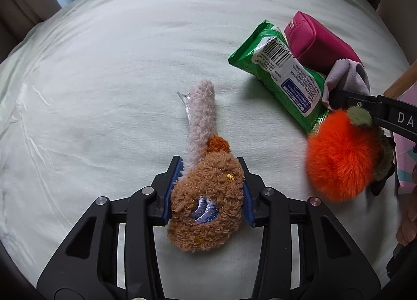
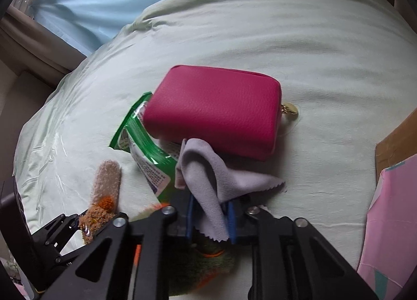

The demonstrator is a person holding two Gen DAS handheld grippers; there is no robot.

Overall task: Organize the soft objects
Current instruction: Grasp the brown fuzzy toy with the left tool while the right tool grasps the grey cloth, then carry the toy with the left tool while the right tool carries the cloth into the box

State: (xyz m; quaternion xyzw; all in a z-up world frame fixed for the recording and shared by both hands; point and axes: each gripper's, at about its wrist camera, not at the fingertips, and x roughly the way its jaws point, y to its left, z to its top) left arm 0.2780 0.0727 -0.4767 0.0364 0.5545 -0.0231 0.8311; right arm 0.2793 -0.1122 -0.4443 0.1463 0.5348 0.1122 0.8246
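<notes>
My left gripper [image 1: 208, 187] is shut on a brown plush toy [image 1: 208, 203] with a long pale fuzzy ear [image 1: 202, 117], just above the pale green bedsheet [image 1: 104, 78]. My right gripper [image 2: 211, 214] is shut on a lilac-grey cloth [image 2: 208, 174], which also shows in the left wrist view [image 1: 346, 78]. A fuzzy orange plush fruit [image 1: 341, 154] with a green stem lies under the right gripper. A pink zip pouch [image 2: 213, 109] rests on a green wipes pack [image 2: 138, 141] just beyond the cloth.
A cardboard edge [image 2: 396, 143] and pink printed paper [image 2: 391, 221] lie at the right. A light blue curtain [image 2: 104, 0] hangs beyond the bed's far left side. The pouch has a gold zip pull [image 2: 290, 109].
</notes>
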